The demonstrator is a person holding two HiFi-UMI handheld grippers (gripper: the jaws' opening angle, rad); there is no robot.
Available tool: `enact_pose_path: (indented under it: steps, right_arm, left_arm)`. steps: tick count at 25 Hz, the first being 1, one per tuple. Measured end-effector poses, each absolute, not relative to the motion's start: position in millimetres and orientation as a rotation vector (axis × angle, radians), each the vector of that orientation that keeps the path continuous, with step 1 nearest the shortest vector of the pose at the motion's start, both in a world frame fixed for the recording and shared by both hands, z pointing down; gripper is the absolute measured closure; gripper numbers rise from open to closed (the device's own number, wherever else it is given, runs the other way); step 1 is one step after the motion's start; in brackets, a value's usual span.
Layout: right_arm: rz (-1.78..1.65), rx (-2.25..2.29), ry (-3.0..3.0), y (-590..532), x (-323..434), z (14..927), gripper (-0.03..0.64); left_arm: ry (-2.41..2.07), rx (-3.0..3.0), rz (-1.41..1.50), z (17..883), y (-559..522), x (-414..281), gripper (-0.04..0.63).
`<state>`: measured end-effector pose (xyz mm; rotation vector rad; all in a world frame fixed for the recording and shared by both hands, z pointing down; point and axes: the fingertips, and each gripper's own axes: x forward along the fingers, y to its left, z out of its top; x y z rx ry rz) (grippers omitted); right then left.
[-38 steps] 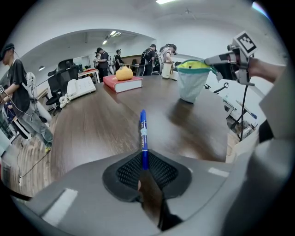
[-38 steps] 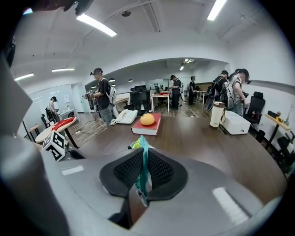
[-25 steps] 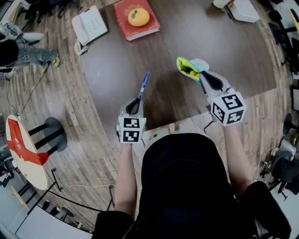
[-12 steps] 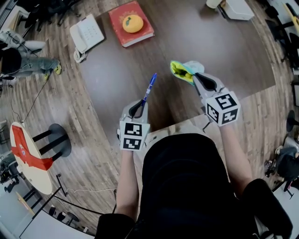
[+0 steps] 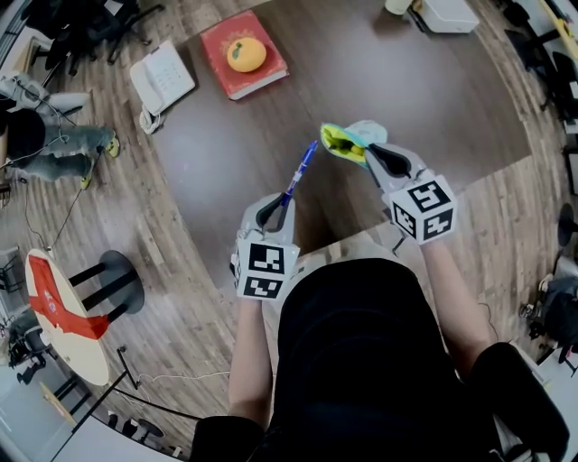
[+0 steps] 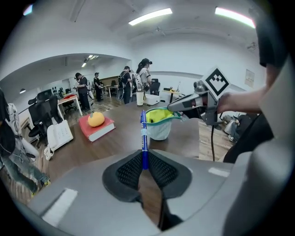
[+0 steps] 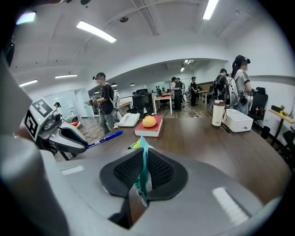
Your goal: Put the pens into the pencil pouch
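Quick count: one blue pen (image 5: 302, 169), one pencil pouch (image 5: 348, 140), two claws. The left claw (image 5: 277, 209) is nearly closed, pinching the pen by its lower end, so the pen sticks out toward 1 o'clock. Its tip sits just beside the pouch's open mouth, not inside. The right claw (image 5: 384, 158) is clamped down on the teal rim of the pouch, holding it up off the surface with the yellow-green lining showing. The pouch hangs around the 12 o'clock middle of the head view.

Other stuff: one red book (image 5: 262, 77) at 11 o'clock with one orange (image 5: 247, 54) sitting on it. There's also one white desk phone (image 5: 163, 77) at 10 o'clock and one white box (image 5: 449, 13) at 1 o'clock.

The surface (image 5: 433, 99) is a dark brown top on a wood-plank floor (image 5: 163, 244). A black stool (image 5: 113, 280) and a red-and-white round table (image 5: 59, 316) sit off at 8 o'clock. The room's an open office with strip lights, and several people stand around the desks in back.
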<state>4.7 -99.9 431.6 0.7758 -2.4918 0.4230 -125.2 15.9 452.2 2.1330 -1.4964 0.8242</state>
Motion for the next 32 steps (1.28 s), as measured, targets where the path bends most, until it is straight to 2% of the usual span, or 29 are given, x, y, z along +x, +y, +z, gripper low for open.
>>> enact_pose_path:
  steps: [32]
  right_arm:
    - [0.435, 0.718, -2.498, -84.8, 7.4, 434.9, 0.578]
  left_arm:
    - [-1.379, 2.219, 0.924, 452.8, 7.4, -75.6, 0.557]
